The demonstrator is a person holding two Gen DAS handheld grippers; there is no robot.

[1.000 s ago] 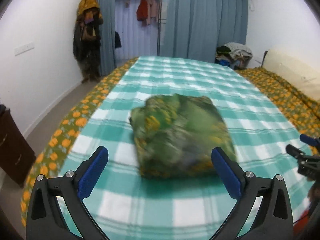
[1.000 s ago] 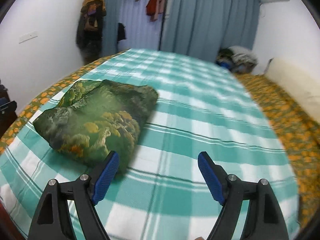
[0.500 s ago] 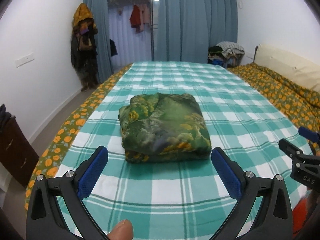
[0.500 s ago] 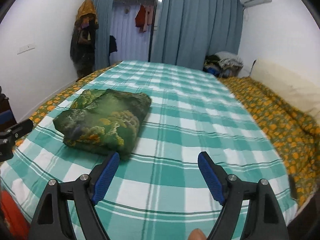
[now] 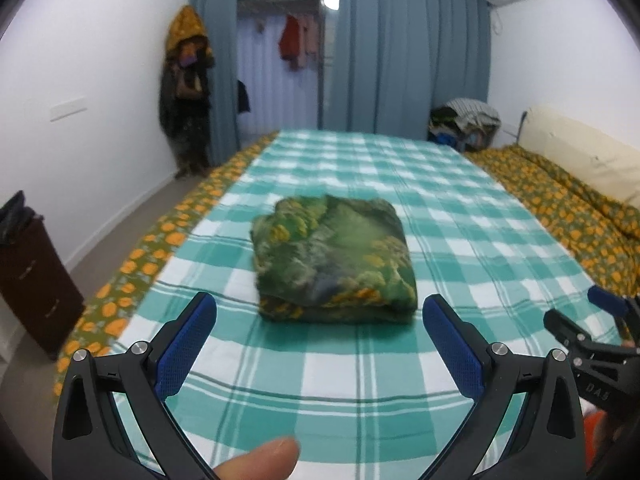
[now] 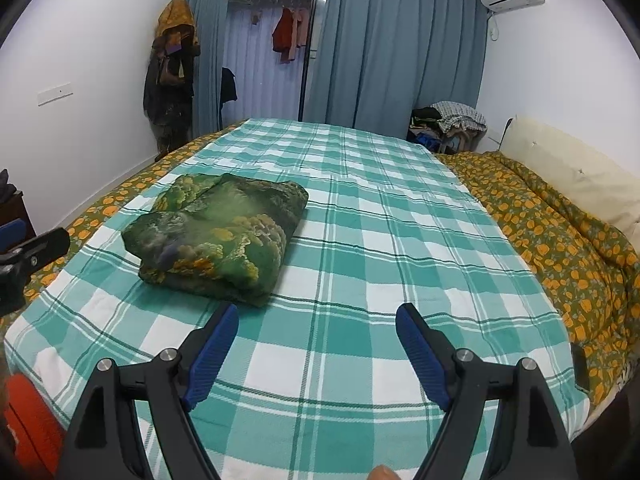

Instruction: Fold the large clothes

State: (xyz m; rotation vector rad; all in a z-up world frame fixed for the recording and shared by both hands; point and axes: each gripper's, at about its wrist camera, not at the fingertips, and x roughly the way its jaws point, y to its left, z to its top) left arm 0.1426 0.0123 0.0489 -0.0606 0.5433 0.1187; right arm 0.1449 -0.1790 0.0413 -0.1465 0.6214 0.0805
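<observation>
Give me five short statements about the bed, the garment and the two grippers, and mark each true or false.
1. The green patterned garment lies folded in a compact bundle on the checked blanket. True.
2. The left gripper is shut on the garment. False: its fingers stand open, clear of it.
3. The right gripper is open with nothing between its fingers. True.
4. The garment hangs over the bed's edge. False: it rests wholly on the blanket.
5. The blue curtains are drawn fully shut. False: a gap shows hanging clothes.
</observation>
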